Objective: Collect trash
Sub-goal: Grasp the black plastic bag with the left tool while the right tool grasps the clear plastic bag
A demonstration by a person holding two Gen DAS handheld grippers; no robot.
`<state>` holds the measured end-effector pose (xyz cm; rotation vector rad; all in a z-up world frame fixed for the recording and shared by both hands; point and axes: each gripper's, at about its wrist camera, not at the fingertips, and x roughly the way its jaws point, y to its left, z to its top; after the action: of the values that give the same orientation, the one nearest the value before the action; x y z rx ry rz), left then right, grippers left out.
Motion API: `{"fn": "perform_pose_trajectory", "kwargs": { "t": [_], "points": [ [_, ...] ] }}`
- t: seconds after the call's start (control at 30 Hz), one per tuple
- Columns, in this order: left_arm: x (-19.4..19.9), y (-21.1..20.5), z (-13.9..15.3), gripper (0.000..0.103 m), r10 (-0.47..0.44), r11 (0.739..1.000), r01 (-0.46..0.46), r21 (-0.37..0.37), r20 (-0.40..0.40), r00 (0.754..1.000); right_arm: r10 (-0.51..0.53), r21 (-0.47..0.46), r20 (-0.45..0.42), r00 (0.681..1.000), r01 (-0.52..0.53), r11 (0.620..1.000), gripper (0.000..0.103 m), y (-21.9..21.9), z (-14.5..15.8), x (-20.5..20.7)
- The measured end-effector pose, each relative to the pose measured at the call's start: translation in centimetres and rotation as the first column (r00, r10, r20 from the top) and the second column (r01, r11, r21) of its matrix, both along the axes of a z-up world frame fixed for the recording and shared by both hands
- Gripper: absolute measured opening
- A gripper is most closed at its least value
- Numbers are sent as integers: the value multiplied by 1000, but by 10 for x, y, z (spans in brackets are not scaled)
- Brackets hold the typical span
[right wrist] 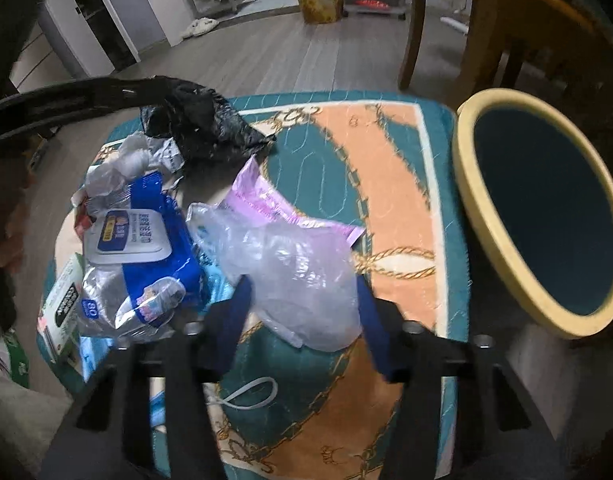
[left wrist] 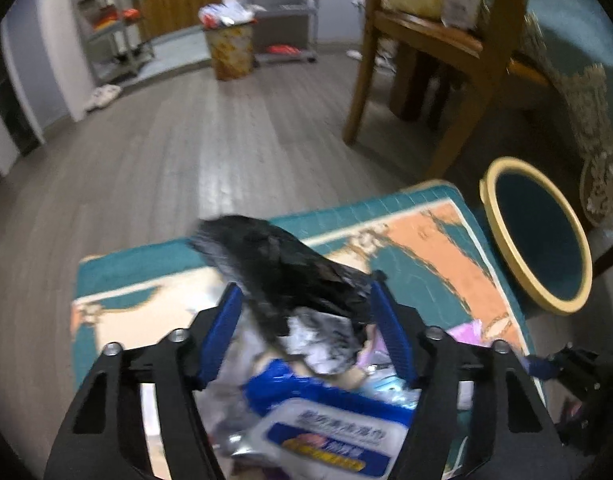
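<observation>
Black crumpled plastic, a bag [left wrist: 278, 268], lay between the blue fingers [left wrist: 222, 332] of the left claw [left wrist: 306, 300] in the left wrist view, its motion-blurred far end reaching beyond the tips. The jaws stood apart, and I could not tell whether either pad touched the bag. Beneath the claw lay a blue-and-white wet-wipe pack [left wrist: 330, 436], sitting on the teal and peach patterned cloth [left wrist: 426, 240] that covered the desk. To the right of that cloth, just beside its edge, stood a round bin with a cream rim and dark teal inside [left wrist: 538, 236]. Beyond the bin stood a wooden chair [left wrist: 446, 60] on the grey plank floor [left wrist: 186, 140].

From the right wrist view, the right claw [right wrist: 302, 304] hung over the near part of the same cloth [right wrist: 386, 184], its blue fingers [right wrist: 372, 320] spread wide with a crumpled clear plastic bag [right wrist: 302, 280] between them; whether the pads pressed on it could not be made out. A pink-violet plastic wrapper [right wrist: 266, 200] lay just behind the clear bag. Left of it sat the wet-wipe pack [right wrist: 146, 240], with crushed silvery packaging [right wrist: 114, 304] touching its near side. The black bag [right wrist: 202, 128] showed at the cloth's far left corner, under the dark arm of the left claw [right wrist: 154, 88]. The cream-rimmed bin [right wrist: 546, 216] stood beside the cloth's right edge.
</observation>
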<state>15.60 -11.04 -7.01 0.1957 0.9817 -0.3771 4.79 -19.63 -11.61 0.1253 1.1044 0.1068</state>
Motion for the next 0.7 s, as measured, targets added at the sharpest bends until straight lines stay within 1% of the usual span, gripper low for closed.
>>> {"fn": "perform_pose_trajectory", "kwargs": {
  "t": [0.03,0.07,0.1,0.13,0.17,0.2,0.23,0.33,0.43,0.47,0.5,0.6,0.7],
  "points": [
    [1,-4,-5,55,-7,1000,8,11,-17,1000,6,-8,4,1000,-6,1000,37,2,1,-1],
    [2,-9,-11,46,-15,999,16,32,-25,1000,14,-11,8,1000,-14,1000,31,3,2,-2],
    [1,-11,-13,38,-21,999,22,48,-23,1000,22,-8,9,1000,-22,1000,29,5,3,-2],
    [1,-12,-14,34,-27,998,28,52,-23,999,25,-1,12,1000,-25,1000,26,4,5,-4],
    [0,-12,-13,29,-31,998,32,45,-26,999,26,2,13,1000,-26,1000,22,5,6,-5],
    [-1,-11,-11,28,-31,999,32,40,-29,999,30,5,15,999,-30,1000,19,6,8,-6],
    [-3,-11,-8,26,-32,999,33,40,-16,999,35,2,21,999,-35,999,18,7,12,-8],
    [-10,-8,1,4,-40,998,39,53,6,999,32,18,44,999,-33,999,16,6,23,-13],
    [-15,-2,11,3,-42,998,41,55,27,999,34,27,78,996,-36,999,15,7,39,-20],
    [-18,0,19,2,-42,997,39,62,47,998,35,25,87,996,-37,999,14,6,45,-23],
    [-22,3,27,2,-41,998,38,54,64,997,33,24,98,995,-36,999,14,4,51,-25],
    [-30,10,53,2,-30,1000,31,-1,106,994,4,43,129,992,-10,999,14,-3,72,-30],
    [-42,13,79,2,-31,999,38,-39,163,986,-30,65,153,988,20,998,14,-17,93,-36]
  ]
}}
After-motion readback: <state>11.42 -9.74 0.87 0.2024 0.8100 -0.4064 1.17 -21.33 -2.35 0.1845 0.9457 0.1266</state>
